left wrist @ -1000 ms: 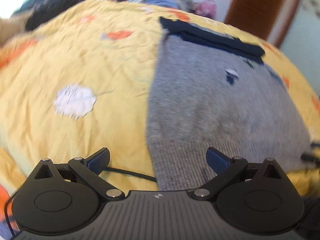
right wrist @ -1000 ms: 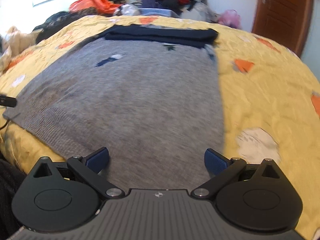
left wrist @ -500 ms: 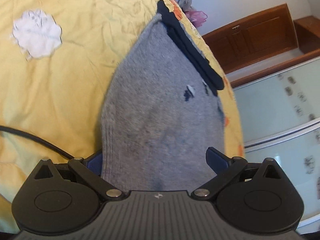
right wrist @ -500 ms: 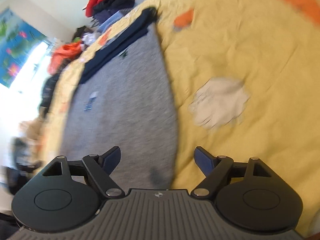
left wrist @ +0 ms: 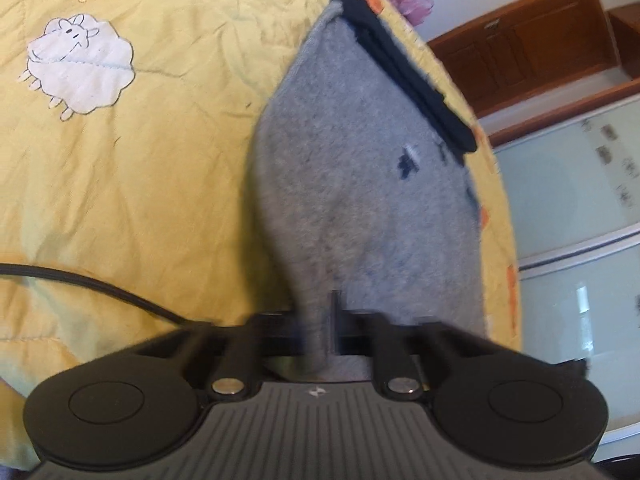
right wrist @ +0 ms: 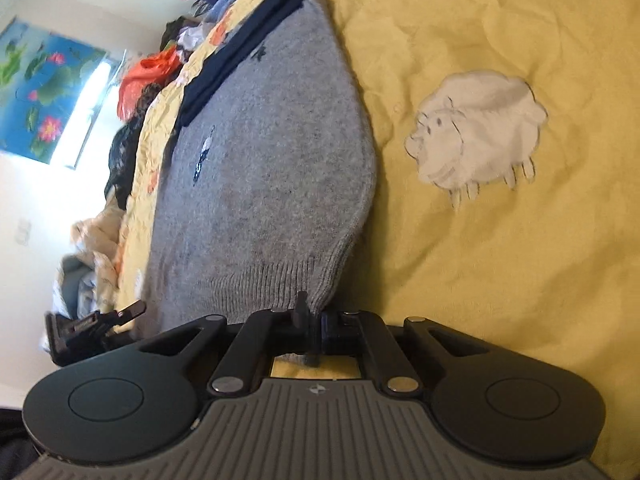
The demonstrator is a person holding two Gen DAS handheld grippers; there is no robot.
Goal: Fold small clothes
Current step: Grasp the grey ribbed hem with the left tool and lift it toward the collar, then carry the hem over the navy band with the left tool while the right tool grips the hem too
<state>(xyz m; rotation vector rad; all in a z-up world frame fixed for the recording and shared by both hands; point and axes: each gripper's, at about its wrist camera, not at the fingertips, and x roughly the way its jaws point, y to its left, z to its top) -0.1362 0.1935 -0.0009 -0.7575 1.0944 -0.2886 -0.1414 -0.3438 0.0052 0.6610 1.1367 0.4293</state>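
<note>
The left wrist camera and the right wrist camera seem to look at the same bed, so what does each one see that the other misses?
Only the left wrist view shows the brown wooden door, pale glass panels and a black cable on the quilt. Only the right wrist view shows the flower picture, the pile of red and dark clothes, and the left gripper from outside. Both show the grey sweater with its navy band on the yellow quilt, a white sheep patch, and a gripper shut on the sweater's hem.

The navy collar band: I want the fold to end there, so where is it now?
In both wrist views the navy collar band lies across the far end of the grey sweater, on the yellow quilt, opposite the hem that both grippers pinch.
</note>
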